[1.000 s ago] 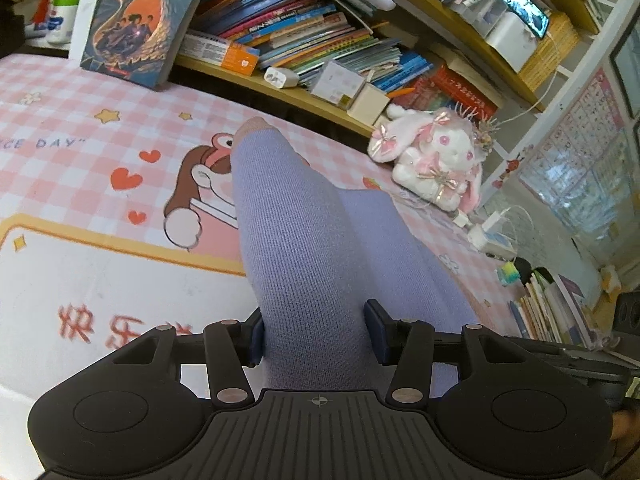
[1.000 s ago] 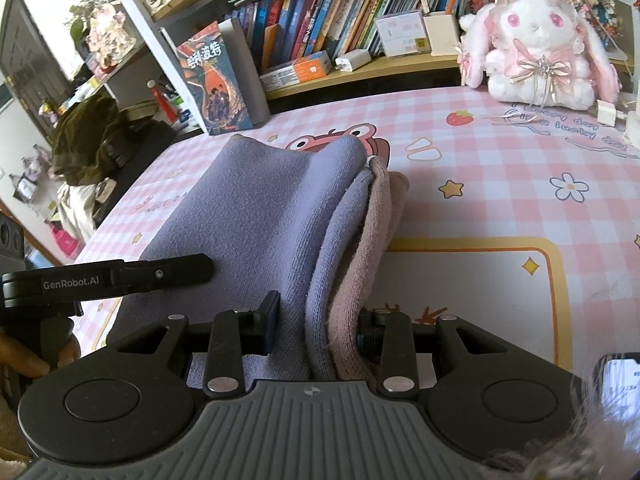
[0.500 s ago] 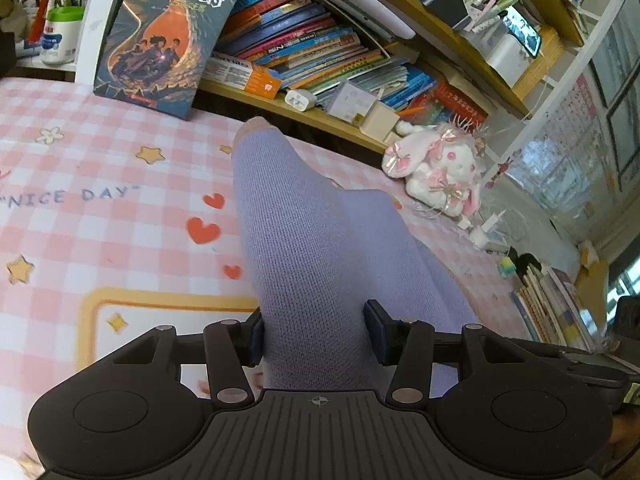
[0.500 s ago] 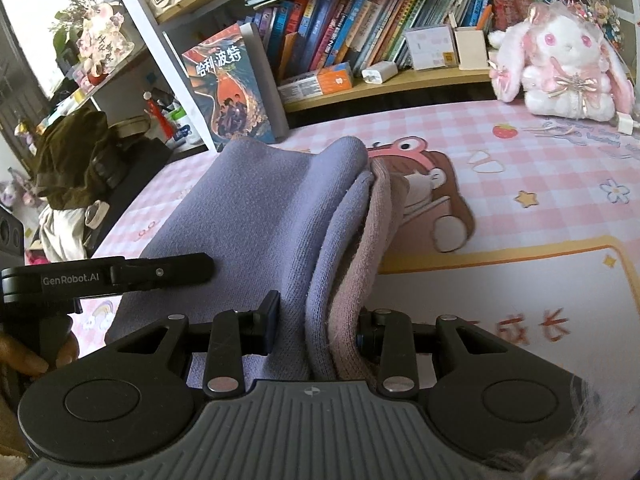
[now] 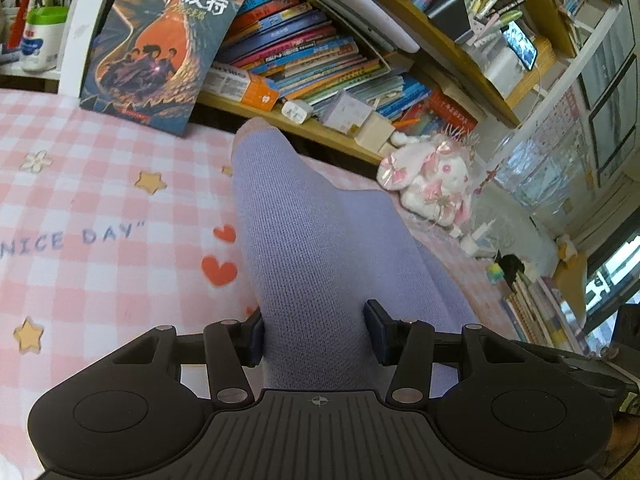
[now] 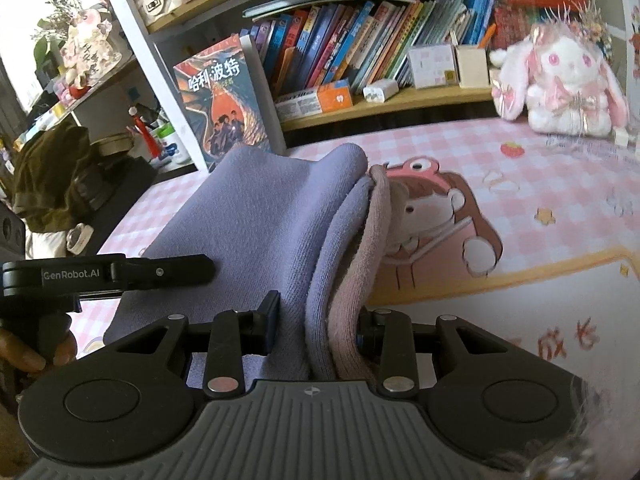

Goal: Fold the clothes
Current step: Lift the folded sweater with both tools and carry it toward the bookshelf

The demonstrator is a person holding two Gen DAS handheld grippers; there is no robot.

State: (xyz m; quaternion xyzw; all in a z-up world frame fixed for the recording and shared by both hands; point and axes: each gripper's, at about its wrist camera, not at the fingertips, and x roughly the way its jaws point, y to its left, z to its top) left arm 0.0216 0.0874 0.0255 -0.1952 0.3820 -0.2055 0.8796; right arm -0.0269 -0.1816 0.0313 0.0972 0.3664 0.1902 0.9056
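A lavender knit garment [image 5: 312,248] with a dusty-pink layer is folded into a thick bundle and held above the pink checked table cover [image 5: 80,208]. My left gripper [image 5: 316,334] is shut on one end of it, the cloth bulging between its fingers. My right gripper [image 6: 318,320] is shut on the other end, where lavender [image 6: 256,224] and pink layers [image 6: 360,280] stack side by side. In the right wrist view the left gripper [image 6: 120,274] shows at the left edge, held by a person's hand [image 6: 36,354].
A bookshelf with a row of books [image 6: 352,52] runs along the table's far edge, with a large book [image 5: 160,36] leaning upright. A white and pink plush rabbit [image 6: 560,80] sits at the back right. Dark clothing [image 6: 52,172] is piled off the table's left side.
Both grippers have carried the folded bundle leftward across the table cover; the printed cartoon figure and the plush rabbit have slid to the right in both views. Grips are unchanged.
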